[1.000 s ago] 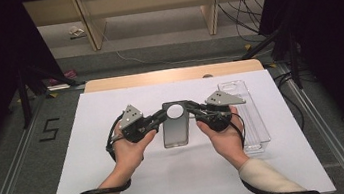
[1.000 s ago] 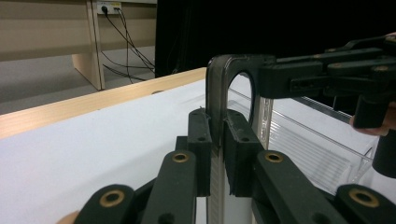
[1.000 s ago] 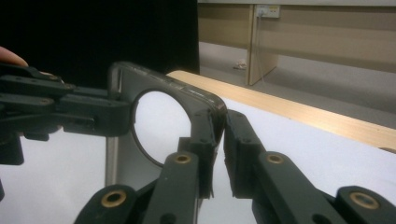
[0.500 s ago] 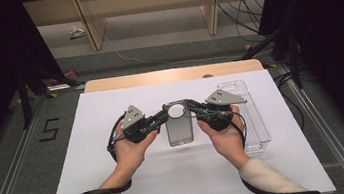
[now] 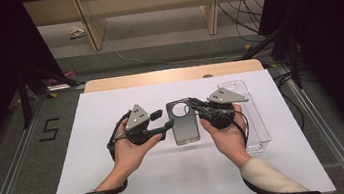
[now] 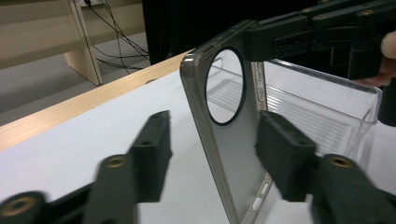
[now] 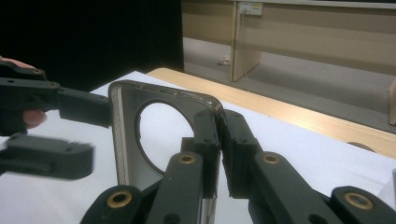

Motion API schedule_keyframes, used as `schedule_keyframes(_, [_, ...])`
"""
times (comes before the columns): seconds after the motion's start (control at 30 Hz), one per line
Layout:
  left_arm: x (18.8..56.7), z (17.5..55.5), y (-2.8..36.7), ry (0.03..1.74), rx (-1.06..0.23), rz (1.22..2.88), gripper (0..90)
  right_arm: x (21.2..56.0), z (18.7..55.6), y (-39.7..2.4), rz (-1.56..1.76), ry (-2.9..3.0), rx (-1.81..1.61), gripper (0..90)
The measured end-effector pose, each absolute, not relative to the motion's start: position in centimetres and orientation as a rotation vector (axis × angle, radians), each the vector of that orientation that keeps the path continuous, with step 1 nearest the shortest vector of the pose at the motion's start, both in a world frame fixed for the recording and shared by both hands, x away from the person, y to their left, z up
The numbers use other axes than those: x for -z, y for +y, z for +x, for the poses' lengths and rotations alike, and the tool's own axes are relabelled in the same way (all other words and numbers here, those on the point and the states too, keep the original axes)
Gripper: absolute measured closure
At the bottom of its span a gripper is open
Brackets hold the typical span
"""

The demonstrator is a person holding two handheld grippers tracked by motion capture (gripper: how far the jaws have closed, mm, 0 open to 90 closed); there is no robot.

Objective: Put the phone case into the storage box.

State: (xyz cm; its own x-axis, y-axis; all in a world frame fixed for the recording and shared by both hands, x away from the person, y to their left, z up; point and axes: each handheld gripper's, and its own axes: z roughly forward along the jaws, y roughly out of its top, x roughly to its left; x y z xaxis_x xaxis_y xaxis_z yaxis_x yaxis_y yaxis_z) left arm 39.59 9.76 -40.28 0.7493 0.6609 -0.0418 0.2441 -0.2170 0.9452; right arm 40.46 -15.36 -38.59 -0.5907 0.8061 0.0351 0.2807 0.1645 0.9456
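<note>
White table top (image 5: 121,184) w/ wood edge, dim room, right gripper (image 5: 201,109) clamps phone case (image 5: 184,125), left gripper (image 5: 167,119) jaws just opening.

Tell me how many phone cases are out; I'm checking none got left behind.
1. The phone case is held up at the table's middle, its edge pinched by the right gripper. The clear tray at right looks empty, though hands hide part of it.

phone case (image 5: 184,121) between hand-held grippers; clear tray (image 5: 256,116) right
</note>
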Motion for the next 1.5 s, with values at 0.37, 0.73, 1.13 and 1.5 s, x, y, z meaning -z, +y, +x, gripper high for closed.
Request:
schedule_keyframes(0.37, [40.1,39.2,10.6,0.620,-0.440,1.886,0.2,38.3,40.6,-16.0,1.058,1.941,-1.423,85.3])
schedule_keyframes(0.73, [40.3,38.5,12.4,0.607,-0.427,1.847,0.0,38.1,40.7,-16.3,1.065,1.928,-1.420,85.3])
schedule_keyframes(1.13, [40.5,37.4,14.5,0.607,-0.437,1.821,0.0,37.8,40.7,-16.6,1.072,1.923,-1.417,85.3])
schedule_keyframes(1.5, [41.0,36.6,16.1,0.634,-0.434,1.813,0.0,37.4,40.8,-17.0,1.082,1.904,-1.419,85.2])
